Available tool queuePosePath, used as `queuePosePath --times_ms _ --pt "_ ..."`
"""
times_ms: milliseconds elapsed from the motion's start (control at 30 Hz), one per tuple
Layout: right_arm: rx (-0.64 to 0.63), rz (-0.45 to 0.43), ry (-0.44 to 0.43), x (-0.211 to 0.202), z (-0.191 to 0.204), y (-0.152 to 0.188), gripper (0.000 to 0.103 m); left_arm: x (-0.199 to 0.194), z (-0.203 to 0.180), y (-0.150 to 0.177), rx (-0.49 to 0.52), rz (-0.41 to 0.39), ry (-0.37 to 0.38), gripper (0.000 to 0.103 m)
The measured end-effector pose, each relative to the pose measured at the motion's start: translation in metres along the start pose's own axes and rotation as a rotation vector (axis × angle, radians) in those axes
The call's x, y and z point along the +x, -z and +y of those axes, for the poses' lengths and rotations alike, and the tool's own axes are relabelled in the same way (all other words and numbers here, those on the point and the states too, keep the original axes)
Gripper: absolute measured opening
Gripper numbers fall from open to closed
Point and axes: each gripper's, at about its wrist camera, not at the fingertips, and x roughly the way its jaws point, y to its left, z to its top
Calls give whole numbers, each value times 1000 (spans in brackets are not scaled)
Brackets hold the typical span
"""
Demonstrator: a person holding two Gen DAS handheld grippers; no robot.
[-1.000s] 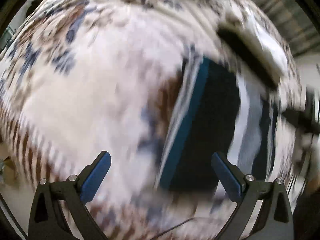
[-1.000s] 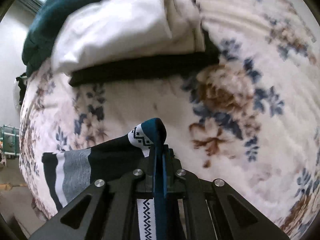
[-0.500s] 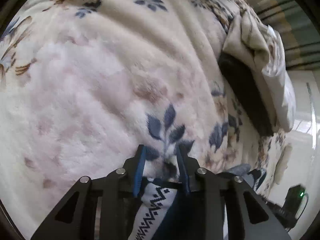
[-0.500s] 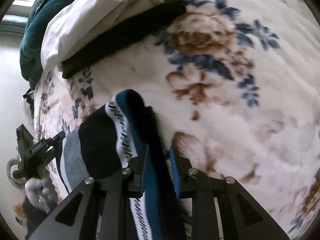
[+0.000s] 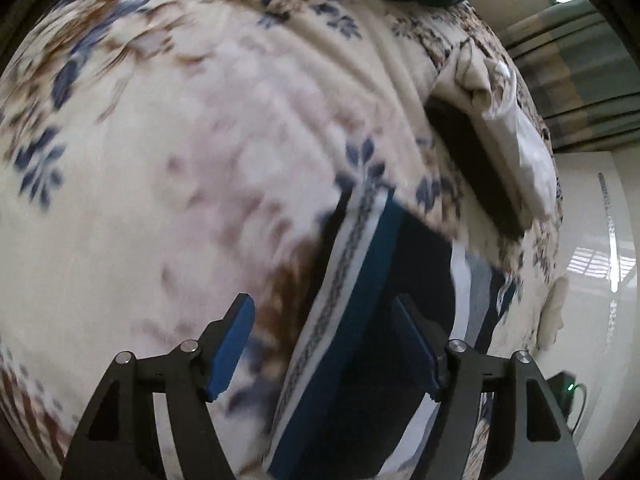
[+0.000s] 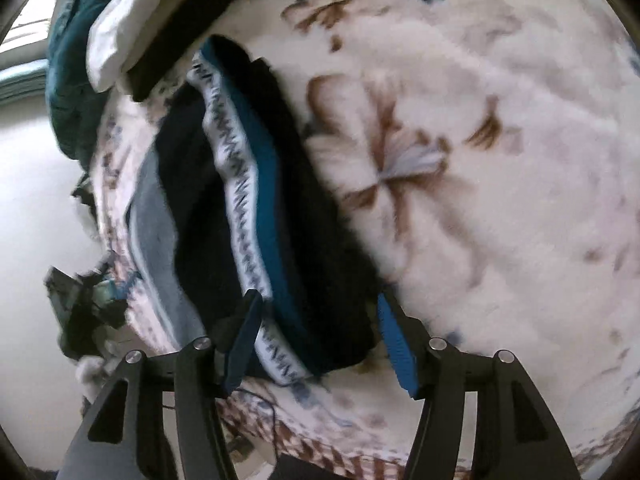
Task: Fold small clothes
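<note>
Spreading just now, the left tool (image 5: 324,344) and right tool (image 6: 316,340) pinch nothing; the folded garment (image 6: 256,200) lies loose between their fingers on the bed's floral blanket (image 6: 480,160), its long patterned band running from lower centre toward upper left.

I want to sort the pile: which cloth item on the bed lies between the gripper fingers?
The dark garment with the teal and white patterned band. The white cloth and teal cloth lie further away, near the bed's edge.
</note>
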Motion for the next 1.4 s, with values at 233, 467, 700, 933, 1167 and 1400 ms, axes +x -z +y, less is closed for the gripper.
queuePosePath --times_ms 233,467,700,933,1167,1400 --pt "-129 -96 166 -8 31 2 8 10 -6 38 52 70 -38 69" --pt "-141 -180 263 -35 41 -3 7 17 -10 46 73 104 -17 69" --pt "-118 1 342 21 11 -18 9 20 -4 43 64 116 5 69" --pt "-86 -57 72 -20 6 -57 74 43 12 20 41 150 240 78" --pt "-170 153 -278 49 6 -120 81 80 18 5 42 201 396 101" --pt "-326 335 -406 93 59 -123 81 82 21 0 15 180 479 102"
